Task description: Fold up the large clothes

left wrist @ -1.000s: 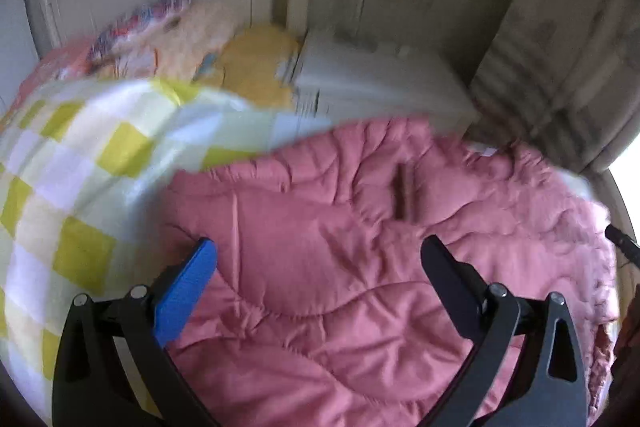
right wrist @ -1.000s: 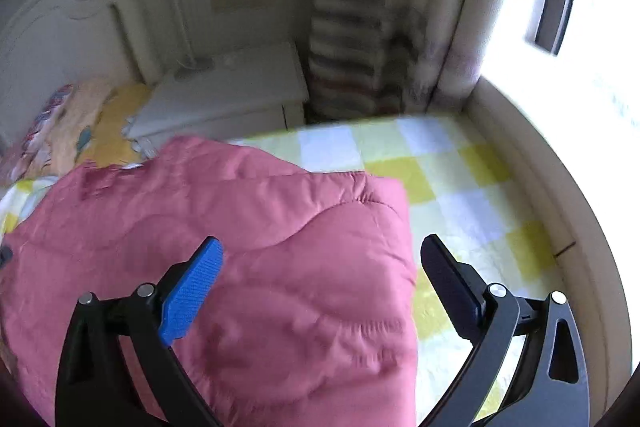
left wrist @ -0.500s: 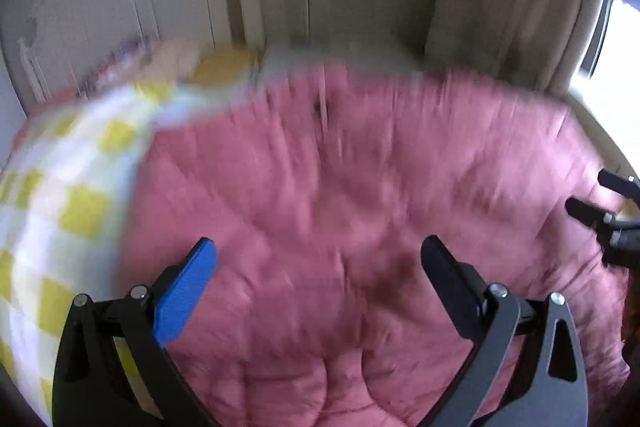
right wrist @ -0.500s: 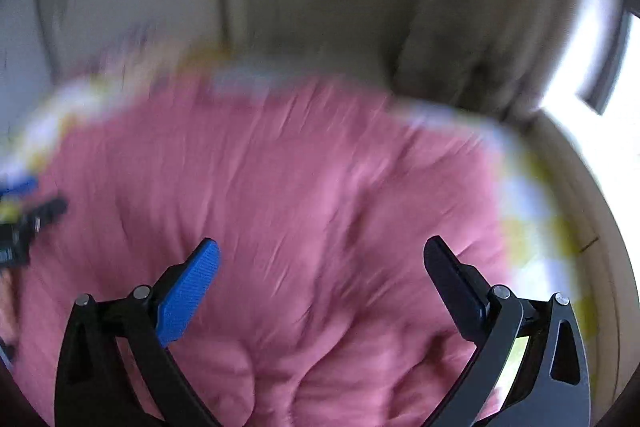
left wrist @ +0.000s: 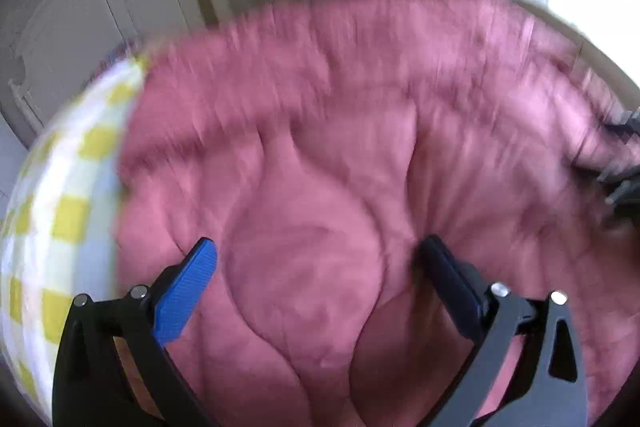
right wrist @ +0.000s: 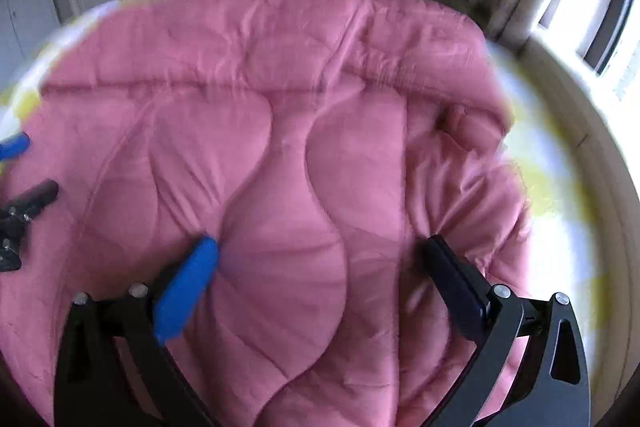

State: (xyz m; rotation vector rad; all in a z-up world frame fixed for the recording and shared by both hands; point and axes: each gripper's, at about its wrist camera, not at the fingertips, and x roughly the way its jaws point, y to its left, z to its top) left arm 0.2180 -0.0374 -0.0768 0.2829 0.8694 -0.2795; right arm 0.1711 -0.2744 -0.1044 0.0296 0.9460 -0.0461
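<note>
While both claws hang over the bed, what matters is how the pink quilt [right wrist: 304,131] lies relative to them: it spreads out ahead of and underneath both, its long side running left to right across the mattress, so each claw is parked over its own half. The left claw [left wrist: 316,267] sits over the half nearer the checked sheet [left wrist: 64,211], the right claw [right wrist: 320,259] over the half nearer the window [right wrist: 600,27]. From where I'm watching, both have their jaws spread wide with nothing pinched between them, though the right one's blue finger [right wrist: 188,283] looks like it's pressing into the padding, since the fabric puckers around its tip.

The quilt itself is puffy, already doubled over with a thick rolled fold along the far edge, and it has wavy stitched channels that make soft bulging lobes. Matte, slightly crinkly cloth. It'll probably be floppy and heavy, so a thin pinch may slip.

Underneath is that yellow and white checked sheet, with a pale headboard [left wrist: 100,27] behind. The left view is quite smeared, so detail there is vague. My guess is the next fold goes sideways, one end brought over to the other.
</note>
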